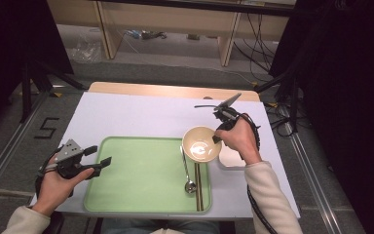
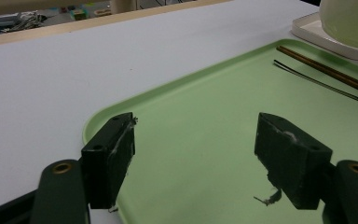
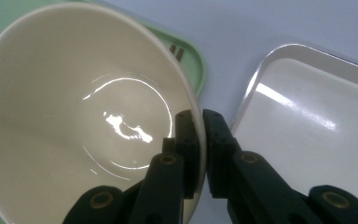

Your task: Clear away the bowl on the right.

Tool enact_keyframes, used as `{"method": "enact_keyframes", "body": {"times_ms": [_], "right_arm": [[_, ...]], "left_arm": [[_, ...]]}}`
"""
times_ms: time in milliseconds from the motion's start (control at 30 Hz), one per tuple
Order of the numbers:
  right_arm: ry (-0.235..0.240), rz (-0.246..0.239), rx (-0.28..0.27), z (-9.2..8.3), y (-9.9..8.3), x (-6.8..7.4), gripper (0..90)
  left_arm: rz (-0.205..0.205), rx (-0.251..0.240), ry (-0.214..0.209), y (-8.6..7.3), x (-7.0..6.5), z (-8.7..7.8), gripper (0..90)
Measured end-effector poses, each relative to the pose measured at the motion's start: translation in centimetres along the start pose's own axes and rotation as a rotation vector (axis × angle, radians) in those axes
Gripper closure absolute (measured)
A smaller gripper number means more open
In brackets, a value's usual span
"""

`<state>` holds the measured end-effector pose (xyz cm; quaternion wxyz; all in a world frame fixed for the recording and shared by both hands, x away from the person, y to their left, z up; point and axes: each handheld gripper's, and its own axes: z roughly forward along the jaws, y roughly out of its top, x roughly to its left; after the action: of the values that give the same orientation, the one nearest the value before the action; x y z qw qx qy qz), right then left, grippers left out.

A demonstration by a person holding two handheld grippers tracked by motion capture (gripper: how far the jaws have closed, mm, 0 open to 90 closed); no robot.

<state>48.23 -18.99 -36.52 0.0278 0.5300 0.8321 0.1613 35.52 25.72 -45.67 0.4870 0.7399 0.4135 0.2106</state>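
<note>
A cream bowl [image 1: 201, 144] hangs in the air over the right edge of the green tray [image 1: 141, 175], empty inside. My right gripper [image 1: 218, 137] is shut on the bowl's rim [image 3: 198, 122], one jaw inside the bowl [image 3: 74, 107] and one outside. A metal spoon [image 1: 188, 173] and brown chopsticks [image 1: 199, 187] lie along the tray's right side. My left gripper [image 1: 101, 156] stands open at the tray's left edge, with bare tray [image 2: 200, 140] between its jaws [image 2: 196, 161].
A white rectangular plate [image 1: 231, 158] lies on the white table just right of the tray, under my right hand; it appears beside the bowl as the white plate [image 3: 307, 126]. The table's back half [image 1: 141, 114] is bare. Cables run off the right edge.
</note>
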Motion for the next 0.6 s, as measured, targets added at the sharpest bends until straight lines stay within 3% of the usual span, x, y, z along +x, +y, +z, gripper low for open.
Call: {"method": "enact_keyframes", "body": {"times_ms": [33, 67, 200, 233, 333, 367, 400, 500, 533, 600], "right_arm": [[-0.005, 0.022, 0.01, 0.0, 0.0, 0.4, 86.1], [-0.008, -0.007, -0.004, 0.2, 0.1, 0.5, 86.1], [-0.004, -0.016, -0.002, 0.4, 0.2, 1.4, 86.1], [0.002, 0.008, 0.025, 0.4, 0.2, 1.7, 86.1], [0.015, -0.063, 0.018, 0.9, 0.4, 2.1, 86.0], [0.016, -0.032, 0.019, 1.1, 0.3, 2.6, 86.0], [0.016, -0.031, 0.03, 1.0, 0.4, 2.9, 86.0], [0.016, -0.048, 0.022, 1.4, 0.4, 3.7, 86.0], [0.018, -0.041, 0.053, 1.3, 0.5, 4.1, 86.0], [0.024, -0.071, 0.038, 1.5, 0.5, 4.5, 86.0]], "left_arm": [[-0.005, 0.0, 0.001, 0.0, 0.0, 0.0, 28.7], [-0.008, 0.0, 0.0, 0.0, 0.0, 0.0, 28.7], [-0.004, 0.001, -0.002, 0.0, 0.0, 0.0, 28.6], [0.001, 0.001, -0.003, 0.0, 0.0, 0.0, 28.7], [0.001, 0.001, -0.003, 0.0, 0.0, 0.0, 28.7], [0.001, 0.001, -0.002, 0.0, 0.0, 0.0, 28.7], [0.001, 0.001, -0.003, 0.0, 0.0, 0.0, 28.7], [0.001, 0.002, -0.003, 0.0, 0.0, 0.0, 28.7], [0.001, 0.002, -0.003, 0.0, 0.0, 0.0, 28.7], [0.001, 0.003, -0.003, 0.0, 0.0, 0.0, 28.7]]}}
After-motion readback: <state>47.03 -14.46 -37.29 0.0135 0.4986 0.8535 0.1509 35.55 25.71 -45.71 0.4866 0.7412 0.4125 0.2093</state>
